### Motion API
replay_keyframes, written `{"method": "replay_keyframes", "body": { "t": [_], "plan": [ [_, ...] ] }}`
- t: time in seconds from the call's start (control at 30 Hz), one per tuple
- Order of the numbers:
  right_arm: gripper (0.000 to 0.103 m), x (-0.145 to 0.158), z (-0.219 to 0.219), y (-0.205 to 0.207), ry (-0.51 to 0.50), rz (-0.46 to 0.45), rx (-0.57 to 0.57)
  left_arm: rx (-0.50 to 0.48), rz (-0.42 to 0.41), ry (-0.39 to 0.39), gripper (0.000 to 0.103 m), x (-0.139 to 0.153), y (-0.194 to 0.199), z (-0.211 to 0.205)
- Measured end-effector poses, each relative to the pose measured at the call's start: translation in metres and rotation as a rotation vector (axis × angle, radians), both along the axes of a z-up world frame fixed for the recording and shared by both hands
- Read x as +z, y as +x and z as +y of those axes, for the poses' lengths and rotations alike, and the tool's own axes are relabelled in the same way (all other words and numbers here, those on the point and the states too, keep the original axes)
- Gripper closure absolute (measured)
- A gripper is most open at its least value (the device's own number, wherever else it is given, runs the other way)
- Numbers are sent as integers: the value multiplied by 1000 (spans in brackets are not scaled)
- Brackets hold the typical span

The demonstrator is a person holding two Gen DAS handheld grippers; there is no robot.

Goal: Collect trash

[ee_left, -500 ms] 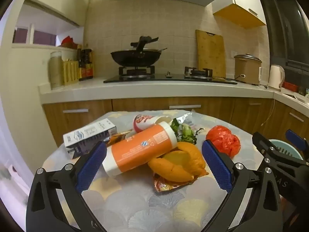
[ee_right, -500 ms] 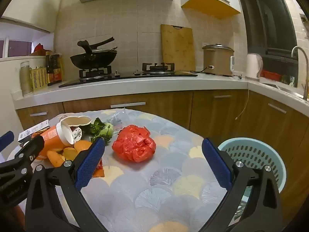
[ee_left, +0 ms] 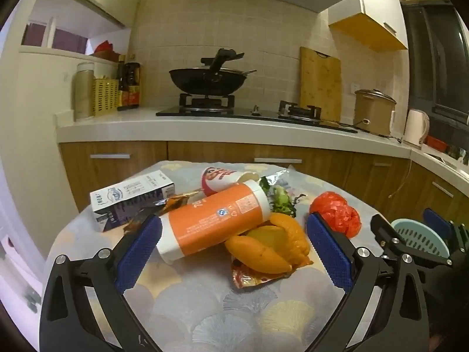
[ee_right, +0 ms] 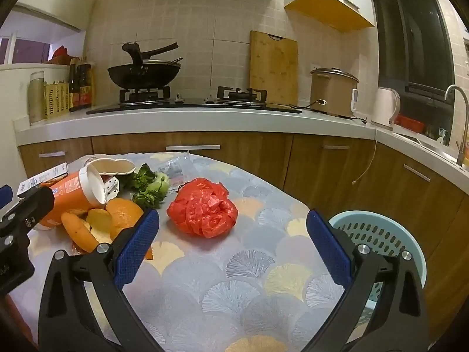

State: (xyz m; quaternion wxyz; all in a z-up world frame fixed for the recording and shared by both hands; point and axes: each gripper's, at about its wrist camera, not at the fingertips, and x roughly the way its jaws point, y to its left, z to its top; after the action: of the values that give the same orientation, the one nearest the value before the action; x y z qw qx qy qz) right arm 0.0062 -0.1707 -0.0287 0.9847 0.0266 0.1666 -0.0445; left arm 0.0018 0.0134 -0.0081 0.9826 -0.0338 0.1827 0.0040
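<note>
Trash lies in a heap on the patterned table point(ee_left: 205, 308). An orange canister point(ee_left: 214, 223) rests on its side over orange peels point(ee_left: 272, 243) and a foil wrapper point(ee_left: 252, 275). Behind it are a paper cup point(ee_left: 222, 177), a white carton point(ee_left: 129, 196) and green vegetable scraps point(ee_left: 278, 199). A crumpled red plastic bag point(ee_right: 203, 209) sits apart to the right. My left gripper point(ee_left: 233, 256) is open just short of the canister and peels. My right gripper point(ee_right: 231, 246) is open in front of the red bag. A light blue perforated basket point(ee_right: 378, 234) stands beyond the table's right edge.
Behind the table runs a kitchen counter point(ee_right: 190, 117) with a wok on a gas stove point(ee_right: 143, 76), a cutting board point(ee_right: 272, 64), a cooker point(ee_right: 334, 91) and a kettle point(ee_right: 387, 105). Wooden cabinet doors point(ee_right: 249, 158) stand close behind the table's far edge.
Both grippers have edged slightly forward toward the trash; nothing on the table has moved.
</note>
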Motion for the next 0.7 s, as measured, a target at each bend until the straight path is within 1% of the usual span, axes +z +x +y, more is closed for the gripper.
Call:
{"method": "replay_keyframes", "body": {
  "t": [0.17, 0.2, 0.23, 0.47, 0.7],
  "plan": [
    [7, 3, 0, -2, -5, -1, 1, 12, -1, 10, 7, -1, 0, -6],
    [7, 3, 0, -2, -8, -3, 1, 8, -1, 4, 7, -2, 1, 2],
    [7, 3, 1, -2, -9, -4, 3, 6, 3, 4, 7, -2, 1, 2],
    [7, 3, 0, -2, 2, -3, 3, 10, 4, 31, 7, -2, 1, -7],
    [7, 2, 0, -2, 0, -2, 3, 11, 11, 20, 7, -4, 1, -5]
  ]
}}
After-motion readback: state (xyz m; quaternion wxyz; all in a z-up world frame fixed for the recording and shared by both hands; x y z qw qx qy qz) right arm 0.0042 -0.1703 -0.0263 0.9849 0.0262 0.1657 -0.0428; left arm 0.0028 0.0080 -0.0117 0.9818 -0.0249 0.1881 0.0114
